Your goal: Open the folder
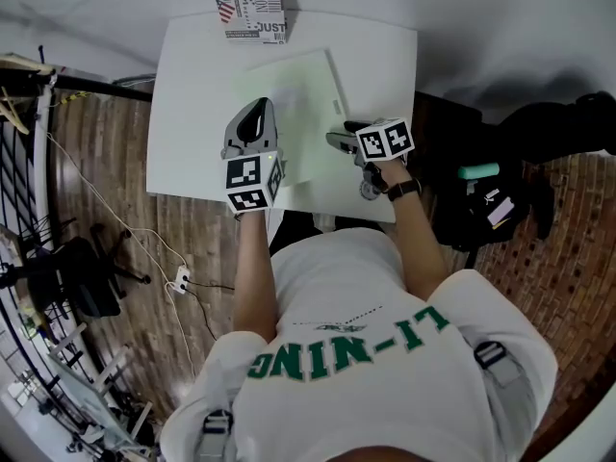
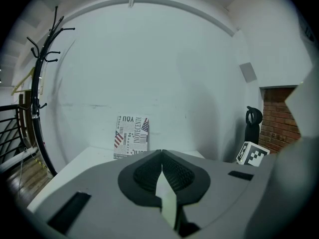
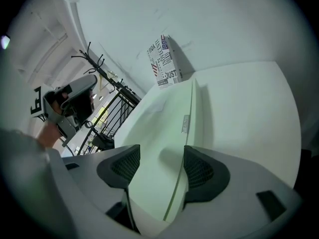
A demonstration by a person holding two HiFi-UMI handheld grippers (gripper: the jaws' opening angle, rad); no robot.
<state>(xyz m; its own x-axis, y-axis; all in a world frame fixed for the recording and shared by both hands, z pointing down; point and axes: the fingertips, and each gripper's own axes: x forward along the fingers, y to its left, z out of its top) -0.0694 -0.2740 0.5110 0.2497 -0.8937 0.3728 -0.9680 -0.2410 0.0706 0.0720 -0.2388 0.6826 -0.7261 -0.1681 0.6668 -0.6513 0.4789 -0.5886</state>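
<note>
Left gripper [image 2: 162, 156] clamps one thin, flat, pale-green folder [image 1: 300, 104]; right gripper [image 3: 160, 158] jaws apart astride it; one printed box [image 1: 248, 6].

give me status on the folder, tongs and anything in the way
Left tongs shut on folder, thin sheet pinched. Right tongs open, folder edge between them, unpinched. Folder lies on table; box at far edge, clear of it.
</note>
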